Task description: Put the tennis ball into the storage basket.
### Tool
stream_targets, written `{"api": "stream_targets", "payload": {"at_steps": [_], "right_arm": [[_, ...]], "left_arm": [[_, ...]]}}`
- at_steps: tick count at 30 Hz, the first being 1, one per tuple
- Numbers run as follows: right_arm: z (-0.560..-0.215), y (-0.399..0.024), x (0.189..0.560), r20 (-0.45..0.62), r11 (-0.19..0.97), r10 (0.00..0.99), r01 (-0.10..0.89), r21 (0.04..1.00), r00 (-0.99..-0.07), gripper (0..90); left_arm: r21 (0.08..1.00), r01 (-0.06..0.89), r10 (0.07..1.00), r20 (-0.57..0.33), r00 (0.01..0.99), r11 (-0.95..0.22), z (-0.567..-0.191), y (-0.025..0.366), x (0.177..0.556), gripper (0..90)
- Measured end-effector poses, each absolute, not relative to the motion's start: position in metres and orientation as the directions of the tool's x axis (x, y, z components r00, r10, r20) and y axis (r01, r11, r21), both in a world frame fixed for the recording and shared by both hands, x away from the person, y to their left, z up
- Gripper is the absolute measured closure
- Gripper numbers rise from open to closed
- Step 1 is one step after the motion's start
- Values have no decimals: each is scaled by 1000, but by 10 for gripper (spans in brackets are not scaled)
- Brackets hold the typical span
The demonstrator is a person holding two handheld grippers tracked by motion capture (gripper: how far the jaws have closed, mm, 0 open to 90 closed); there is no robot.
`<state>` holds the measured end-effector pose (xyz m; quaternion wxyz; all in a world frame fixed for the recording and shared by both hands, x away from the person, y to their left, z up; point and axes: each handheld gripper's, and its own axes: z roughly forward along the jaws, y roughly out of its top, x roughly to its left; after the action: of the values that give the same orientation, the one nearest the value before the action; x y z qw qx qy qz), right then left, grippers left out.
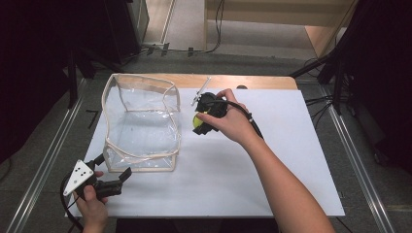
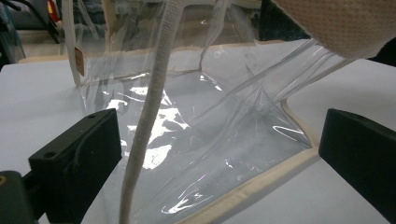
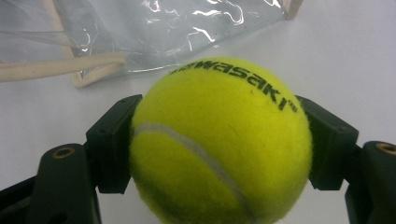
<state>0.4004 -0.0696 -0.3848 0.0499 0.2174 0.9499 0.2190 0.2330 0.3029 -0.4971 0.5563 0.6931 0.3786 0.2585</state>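
**Ball gripped, bag waiting open**

The white sheet (image 1: 272, 160) covers most of your table and gives you one plain working surface. On its left part stands the clear bag (image 1: 141, 121), cream-trimmed and propped open at the top, which looks meant to take the ball from above. A cream strap (image 2: 144, 121) hangs down its near side, and a small tan tag (image 2: 79, 60) sits on a far seam; I cannot read anything on it.

Your left gripper (image 1: 125, 175) rests just off the bag's near corner with its jaws spread wide and nothing between them, probably placed to steady the bag's edge.

Your right gripper (image 1: 198, 121) sits just right of the bag, its jaws clamped on either side of the tennis ball (image 3: 219, 144), which bulges past both pads. The ball is off the sheet, beside the bag and not yet over its mouth. Its black print reads "wasaki"; any earlier letters curve out of sight.
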Motion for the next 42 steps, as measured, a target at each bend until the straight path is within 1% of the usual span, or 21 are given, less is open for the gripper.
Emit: {"api": "stream_targets", "payload": {"at_steps": [20,32,42], "right_arm": [[-354,-69,396,-27,826,410,359,434,-912,228],[-341,-66,394,-18,820,408,357,447,-913,228],[-329,-60,391,-25,826,383,330,457,-923,228]], "left_arm": [[966,241,813,-63,579,-97,-497,303,233,0],[966,242,813,-64,578,-96,-497,303,233,0],[966,242,813,-65,578,-95,-497,303,233,0]]}}
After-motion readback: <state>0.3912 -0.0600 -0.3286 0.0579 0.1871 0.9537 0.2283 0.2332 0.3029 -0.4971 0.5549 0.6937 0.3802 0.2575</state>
